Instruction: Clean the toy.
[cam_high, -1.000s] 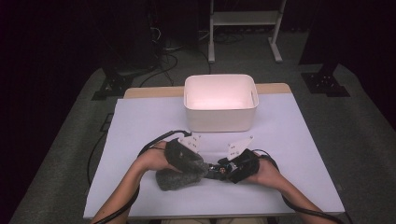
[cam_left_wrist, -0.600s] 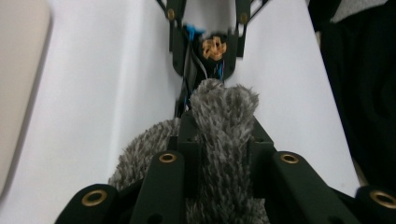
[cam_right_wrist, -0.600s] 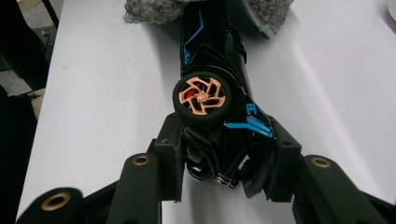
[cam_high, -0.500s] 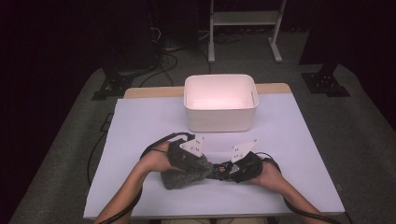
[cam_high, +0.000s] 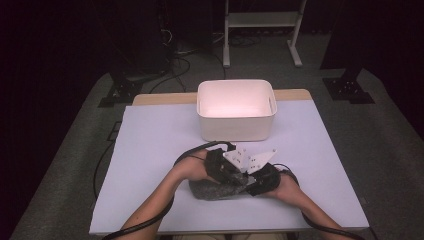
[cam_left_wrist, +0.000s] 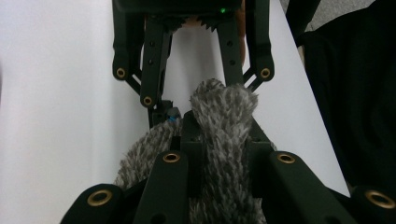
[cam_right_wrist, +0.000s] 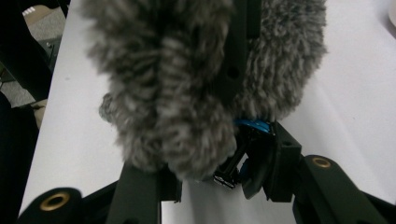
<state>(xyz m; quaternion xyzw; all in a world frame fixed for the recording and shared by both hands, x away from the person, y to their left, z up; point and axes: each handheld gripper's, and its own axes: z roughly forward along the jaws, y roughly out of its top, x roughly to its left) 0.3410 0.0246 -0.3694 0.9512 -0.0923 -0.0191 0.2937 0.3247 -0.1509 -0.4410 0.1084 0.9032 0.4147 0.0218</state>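
Grey furry cloth (cam_left_wrist: 223, 140) pinched in left claw (cam_left_wrist: 219, 135)

A white-covered table (cam_high: 150, 150) stands on grey carpet (cam_high: 65, 165) in a dark room.

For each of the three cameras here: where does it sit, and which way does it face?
High view: above the person's side, looking forward and down at the table, white bin, both forearms.
Left gripper view: rides the left gripper, facing the grey fuzzy cloth and the right gripper.
Right gripper view: rides the right gripper, close on it.
Shared: the cloth.
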